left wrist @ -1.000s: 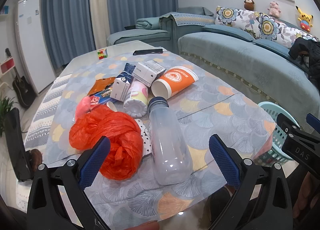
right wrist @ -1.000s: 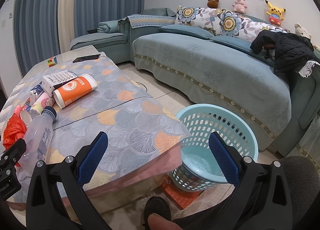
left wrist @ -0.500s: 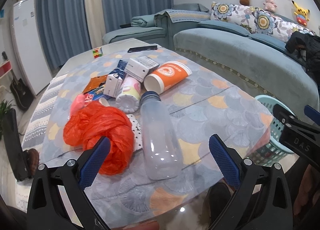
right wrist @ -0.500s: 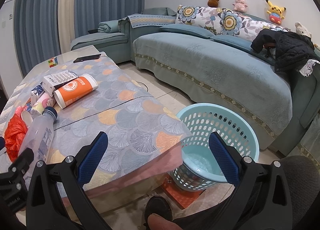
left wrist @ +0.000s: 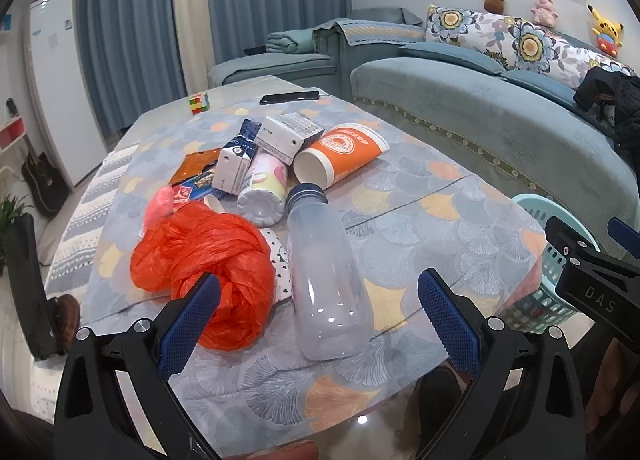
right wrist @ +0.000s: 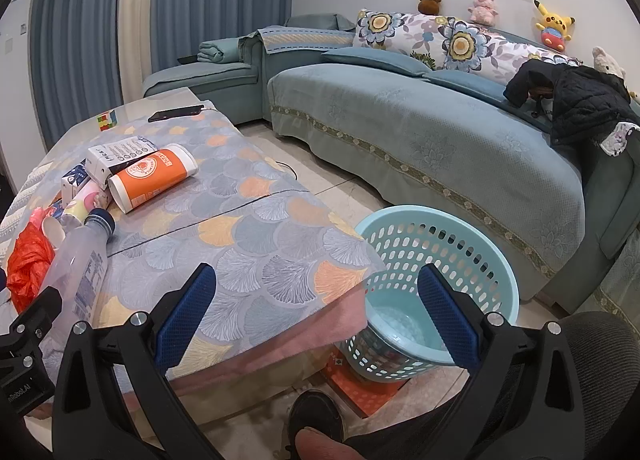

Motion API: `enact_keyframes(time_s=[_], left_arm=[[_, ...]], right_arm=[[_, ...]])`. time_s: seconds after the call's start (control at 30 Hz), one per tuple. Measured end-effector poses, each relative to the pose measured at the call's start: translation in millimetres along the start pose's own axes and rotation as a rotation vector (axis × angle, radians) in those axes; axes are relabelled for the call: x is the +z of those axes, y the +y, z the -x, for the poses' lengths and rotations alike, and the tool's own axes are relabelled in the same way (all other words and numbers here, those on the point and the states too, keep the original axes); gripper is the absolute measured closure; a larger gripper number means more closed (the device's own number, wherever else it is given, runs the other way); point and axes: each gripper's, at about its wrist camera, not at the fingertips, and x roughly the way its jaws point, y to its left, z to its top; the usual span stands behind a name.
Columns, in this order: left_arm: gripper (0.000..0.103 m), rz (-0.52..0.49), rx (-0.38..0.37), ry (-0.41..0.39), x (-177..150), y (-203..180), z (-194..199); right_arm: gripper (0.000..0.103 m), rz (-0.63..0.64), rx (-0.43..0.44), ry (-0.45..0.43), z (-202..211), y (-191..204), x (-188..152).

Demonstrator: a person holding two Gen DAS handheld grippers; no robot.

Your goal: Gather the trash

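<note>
Bottle (left wrist: 326,280) lower between left claw (left wrist: 318,312) fingers than a second ago

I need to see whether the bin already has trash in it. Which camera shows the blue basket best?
The right wrist view: the basket sits whole on the floor beside the table, its inside open to view and bare as far as it shows. The left wrist view catches only a sliver of its rim behind the right gripper.

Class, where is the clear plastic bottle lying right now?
In the left wrist view, the clear plastic bottle lies on the table's near edge, between the orange plastic bag on its left and bare tablecloth.
</note>
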Motion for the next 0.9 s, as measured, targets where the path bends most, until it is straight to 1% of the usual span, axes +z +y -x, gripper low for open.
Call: enact_keyframes(time_s=[0.37, 0.57, 0.63, 0.73, 0.83, 0.9], left_arm=[[0.008, -0.004, 0.001, 0.009, -1.3, -0.6, -1.3], [0.008, -0.012, 0.017, 0.045, -6.1, -3.2, -9.1], [0.008, -0.008, 0.036, 0.065, -8.1, -2.1, -13.4], [0.008, 0.008, 0.075, 0.065, -7.4, 5.7, -16.7], [0.007, 0.060, 0.126, 0.043, -1.2, 22.2, -16.0], [0.007, 0.115, 0.158, 0.018, 4.6, 38.5, -12.1]], right_arm=[[0.007, -0.004, 0.004, 0.006, 0.1, -3.0, 0.8], [0.007, -0.012, 0.003, 0.006, -0.2, -3.0, 1.1], [0.007, -0.015, 0.006, 0.008, -0.6, -3.3, 0.9], [0.007, -0.013, 0.011, 0.014, -1.2, -2.9, 1.0], [0.007, -0.009, 0.017, 0.014, -1.0, -2.0, 1.3], [0.007, -0.004, 0.021, 0.017, -1.4, -0.7, 1.1]])
